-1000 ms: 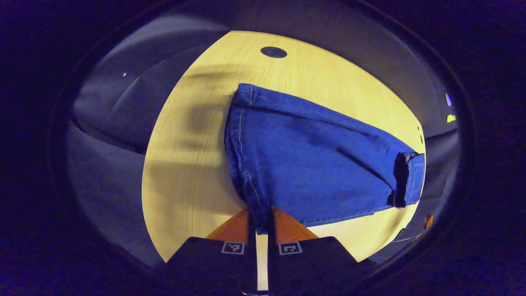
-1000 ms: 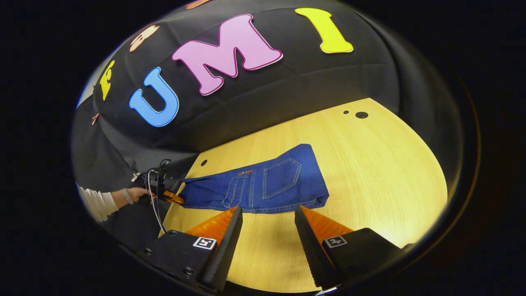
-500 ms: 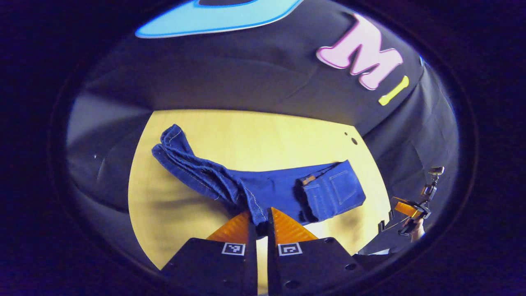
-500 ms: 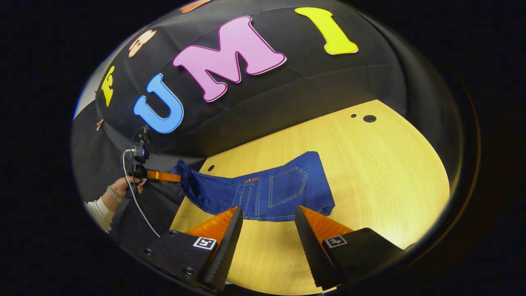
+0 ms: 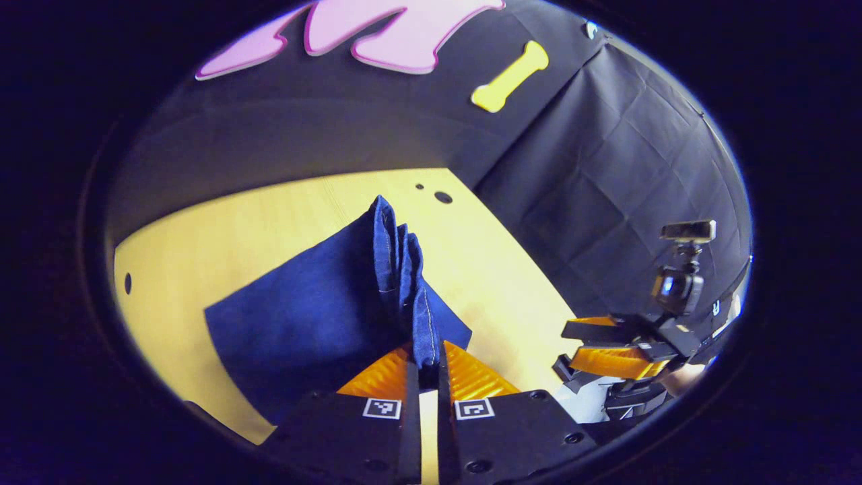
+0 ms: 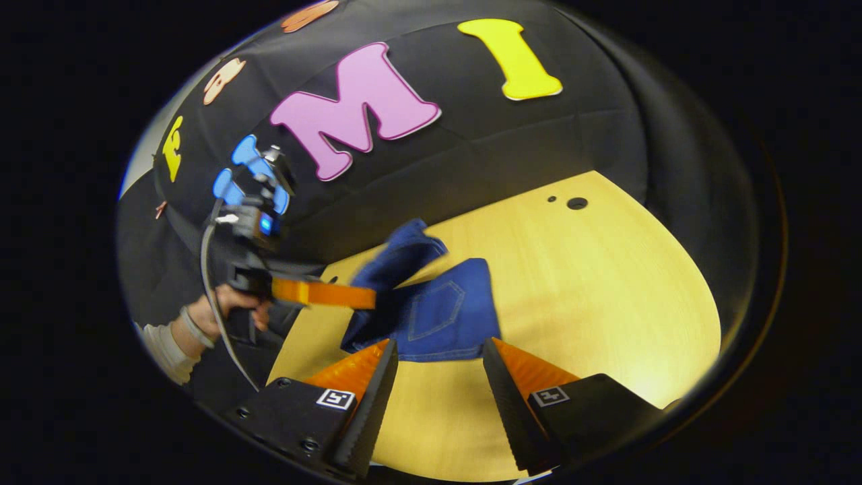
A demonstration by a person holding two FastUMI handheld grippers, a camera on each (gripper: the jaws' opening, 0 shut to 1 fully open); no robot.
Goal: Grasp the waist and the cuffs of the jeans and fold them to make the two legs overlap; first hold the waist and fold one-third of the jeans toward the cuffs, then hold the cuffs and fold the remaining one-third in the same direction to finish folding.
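Pinching the cuff end of the jeans (image 5: 323, 316) between both fingers, my left gripper (image 5: 424, 367) holds the denim bunched in a narrow upright ridge that runs away from my tips; beyond that ridge the cloth spreads down and to the left, lying flat on the yellow wooden table (image 5: 222, 229); farther off on the right of the left gripper view I see my right gripper (image 5: 606, 347), its fingers spread, with a small camera (image 5: 677, 283) mounted above it and the black cloth wall behind.

My right gripper (image 6: 438, 367) stands open over the near edge of the table (image 6: 606, 289), fingers well apart and touching nothing; just beyond their tips lie the jeans (image 6: 438, 313), back pocket facing up, with a lifted fold of denim rising at the far left of the garment; to the left, in the right gripper view, my left gripper (image 6: 363, 296) reaches in level with the cloth in its tips, held by a hand (image 6: 229, 306) in a white sleeve (image 6: 165, 347).
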